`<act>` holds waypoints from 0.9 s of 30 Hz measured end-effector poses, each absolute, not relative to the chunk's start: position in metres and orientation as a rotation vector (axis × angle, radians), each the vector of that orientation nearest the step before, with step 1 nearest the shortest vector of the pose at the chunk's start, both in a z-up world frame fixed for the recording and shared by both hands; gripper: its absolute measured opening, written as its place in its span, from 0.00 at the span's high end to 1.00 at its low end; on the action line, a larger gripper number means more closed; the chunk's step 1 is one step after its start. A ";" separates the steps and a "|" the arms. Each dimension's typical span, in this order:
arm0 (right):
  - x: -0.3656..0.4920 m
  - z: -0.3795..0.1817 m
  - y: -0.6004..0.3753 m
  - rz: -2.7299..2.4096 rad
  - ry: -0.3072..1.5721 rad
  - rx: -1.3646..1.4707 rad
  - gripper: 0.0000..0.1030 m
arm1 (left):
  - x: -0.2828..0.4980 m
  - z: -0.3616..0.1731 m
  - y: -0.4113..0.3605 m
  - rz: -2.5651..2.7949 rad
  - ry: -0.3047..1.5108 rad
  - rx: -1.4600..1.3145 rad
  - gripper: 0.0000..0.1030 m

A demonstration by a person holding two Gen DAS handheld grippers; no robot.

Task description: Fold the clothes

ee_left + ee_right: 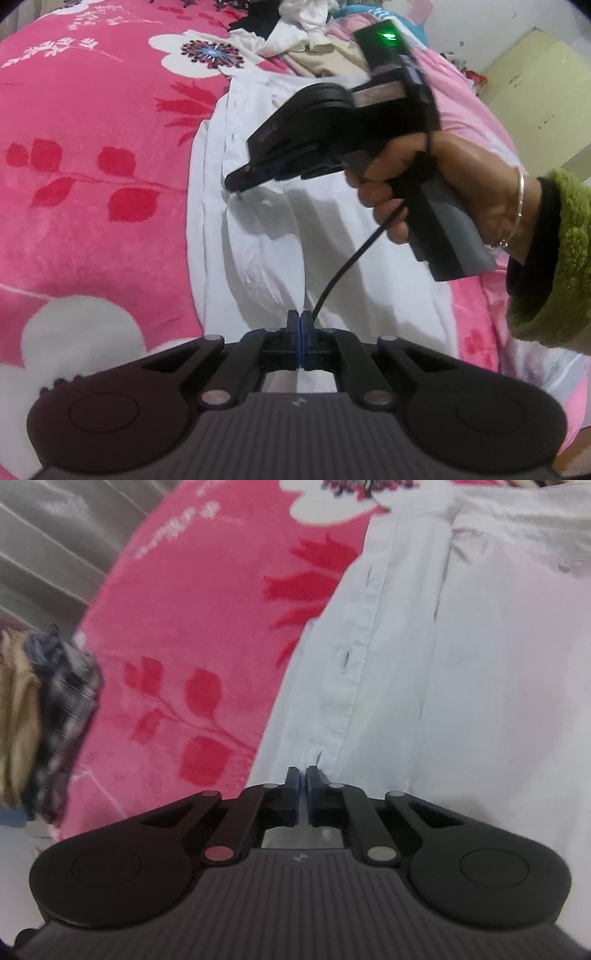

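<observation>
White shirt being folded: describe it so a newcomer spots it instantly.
Start from the pink floral blanket covering the bed. The white shirt lies spread flat across its middle, nearer than the crumpled clothes pile. Unlike the pile, it is smoothed out, plain white, with a buttonhole placket along its edge.

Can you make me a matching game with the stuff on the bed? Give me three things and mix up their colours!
Things:
1. shirt
2. blanket
3. sleeve

Colours:
A. green
B. pink with red leaves and white flowers
C. white

Pairs: 1-C, 2-B, 3-A
</observation>
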State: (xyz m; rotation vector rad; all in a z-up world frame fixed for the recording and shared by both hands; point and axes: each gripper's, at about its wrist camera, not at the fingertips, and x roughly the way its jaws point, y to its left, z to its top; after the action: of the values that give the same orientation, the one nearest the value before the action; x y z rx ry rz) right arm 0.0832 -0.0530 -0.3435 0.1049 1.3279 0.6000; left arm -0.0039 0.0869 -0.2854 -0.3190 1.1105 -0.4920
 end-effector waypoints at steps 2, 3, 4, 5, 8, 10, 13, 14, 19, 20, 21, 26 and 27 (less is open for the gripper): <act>0.084 -0.331 -0.060 0.639 1.295 0.143 0.99 | -0.007 -0.278 0.086 -0.501 1.104 -0.325 1.00; 0.084 -0.324 -0.066 0.651 1.284 0.160 0.99 | -0.009 -0.275 0.085 -0.507 1.101 -0.335 1.00; 0.084 -0.318 -0.072 0.661 1.274 0.179 0.99 | -0.009 -0.272 0.083 -0.512 1.100 -0.345 1.00; 0.085 -0.312 -0.078 0.669 1.266 0.202 0.99 | -0.009 -0.271 0.081 -0.517 1.097 -0.355 1.00; 0.086 -0.293 -0.100 0.686 1.241 0.247 0.99 | -0.008 -0.263 0.074 -0.537 1.085 -0.394 1.00; 0.085 -0.283 -0.112 0.683 1.224 0.247 1.00 | -0.008 -0.259 0.066 -0.556 1.078 -0.421 1.00; 0.082 -0.271 -0.133 0.659 1.197 0.188 1.00 | -0.005 -0.260 0.051 -0.588 1.077 -0.454 1.00; 0.082 -0.268 -0.141 0.649 1.190 0.156 1.00 | -0.004 -0.261 0.045 -0.599 1.079 -0.466 1.00; 0.084 -0.273 -0.180 0.574 1.188 0.056 1.00 | 0.001 -0.275 0.005 -0.658 1.112 -0.490 0.99; 0.084 -0.279 -0.185 0.562 1.187 0.025 1.00 | 0.002 -0.281 -0.003 -0.666 1.133 -0.487 0.99; 0.085 -0.285 -0.190 0.548 1.186 -0.010 1.00 | 0.003 -0.286 -0.011 -0.674 1.156 -0.481 0.99; 0.093 -0.334 -0.210 0.476 1.198 -0.188 1.00 | -0.001 -0.295 -0.025 -0.687 1.224 -0.476 0.80; 0.092 -0.342 -0.212 0.463 1.196 -0.235 1.00 | -0.004 -0.294 -0.023 -0.682 1.226 -0.476 0.72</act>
State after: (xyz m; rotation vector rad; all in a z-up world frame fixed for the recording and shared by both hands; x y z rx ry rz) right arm 0.0925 -0.2119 -0.3424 -0.2355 1.1957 0.4634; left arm -0.0039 -0.0234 -0.2936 -0.4761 1.2258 -0.6816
